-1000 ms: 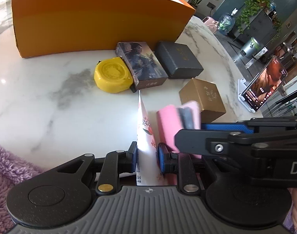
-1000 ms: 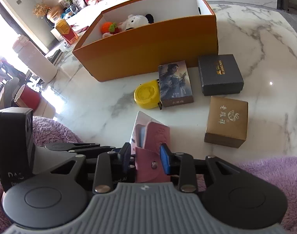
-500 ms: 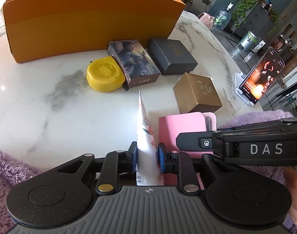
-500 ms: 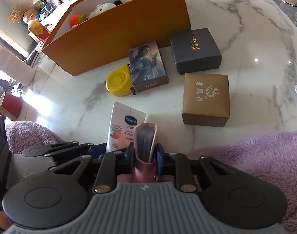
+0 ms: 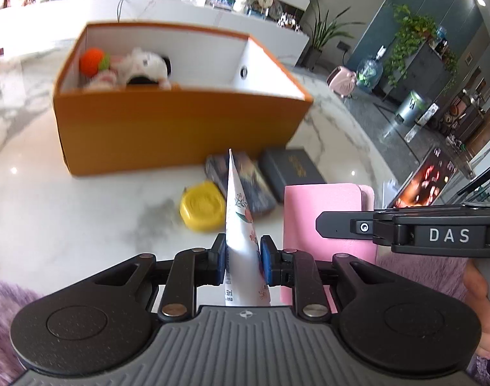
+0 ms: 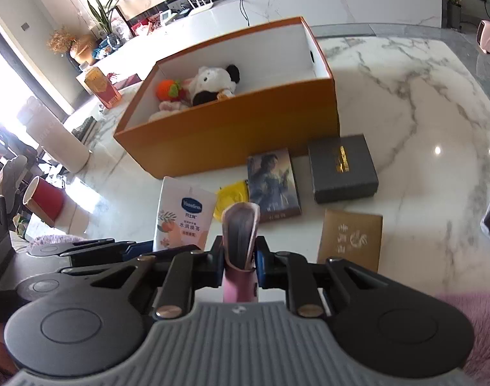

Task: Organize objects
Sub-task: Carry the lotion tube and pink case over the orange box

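My left gripper (image 5: pixel 243 259) is shut on a white Vaseline lotion tube (image 5: pixel 241 228), held edge-on above the table; the tube also shows in the right wrist view (image 6: pixel 182 215). My right gripper (image 6: pixel 240 262) is shut on a pink wallet (image 6: pixel 240 241), which also shows in the left wrist view (image 5: pixel 325 222). Both are raised in front of an open orange box (image 6: pixel 232 128) that holds plush toys (image 6: pixel 209 85).
On the marble table (image 6: pixel 421 103) lie a yellow tape measure (image 5: pixel 203 206), a picture-printed box (image 6: pixel 273 180), a dark grey box (image 6: pixel 341 167) and a tan box (image 6: pixel 351 241). A phone on a stand (image 5: pixel 421 177) is at the right. Purple fleece (image 6: pixel 479 321) covers the near edge.
Both grippers have lifted with their loads and tilted up, so the inside of the orange box now shows. The objects on the table have not moved.
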Demonstrator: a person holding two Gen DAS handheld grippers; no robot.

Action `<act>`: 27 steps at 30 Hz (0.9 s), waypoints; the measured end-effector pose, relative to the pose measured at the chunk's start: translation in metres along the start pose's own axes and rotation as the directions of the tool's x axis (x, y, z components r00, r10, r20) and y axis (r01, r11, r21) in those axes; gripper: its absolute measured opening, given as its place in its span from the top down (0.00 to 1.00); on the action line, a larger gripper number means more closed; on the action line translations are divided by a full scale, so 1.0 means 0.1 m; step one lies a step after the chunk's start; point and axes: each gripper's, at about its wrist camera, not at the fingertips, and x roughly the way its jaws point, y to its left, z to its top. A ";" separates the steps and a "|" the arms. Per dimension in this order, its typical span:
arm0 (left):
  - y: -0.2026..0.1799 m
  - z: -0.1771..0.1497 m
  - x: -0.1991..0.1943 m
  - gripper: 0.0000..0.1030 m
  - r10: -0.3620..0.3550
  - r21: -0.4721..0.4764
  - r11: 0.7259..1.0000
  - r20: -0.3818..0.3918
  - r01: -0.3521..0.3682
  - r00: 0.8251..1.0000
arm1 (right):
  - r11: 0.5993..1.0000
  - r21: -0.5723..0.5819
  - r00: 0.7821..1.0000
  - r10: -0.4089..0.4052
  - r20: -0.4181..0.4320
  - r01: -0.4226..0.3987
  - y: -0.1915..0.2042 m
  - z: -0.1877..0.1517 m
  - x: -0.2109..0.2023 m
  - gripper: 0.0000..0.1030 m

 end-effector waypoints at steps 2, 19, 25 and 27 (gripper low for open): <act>0.02 0.16 -0.10 0.75 0.010 0.018 1.000 0.035 -0.011 0.999 | 1.000 -0.014 1.000 0.011 0.028 -0.010 0.03 0.14 -0.05 0.81; 0.32 1.35 -0.26 0.75 0.074 0.061 0.994 0.203 -0.088 0.976 | 0.983 -0.176 0.976 0.081 0.200 -0.046 0.29 1.60 -0.10 0.81; 0.44 1.53 0.00 0.75 0.058 0.044 0.997 0.182 -0.067 0.982 | 0.979 -0.203 0.991 0.036 0.127 -0.010 0.22 1.98 0.41 0.81; 0.50 1.56 0.12 0.75 0.049 0.034 0.998 0.168 -0.055 0.984 | 0.982 -0.188 0.997 0.022 0.080 -0.006 0.15 2.04 0.66 0.81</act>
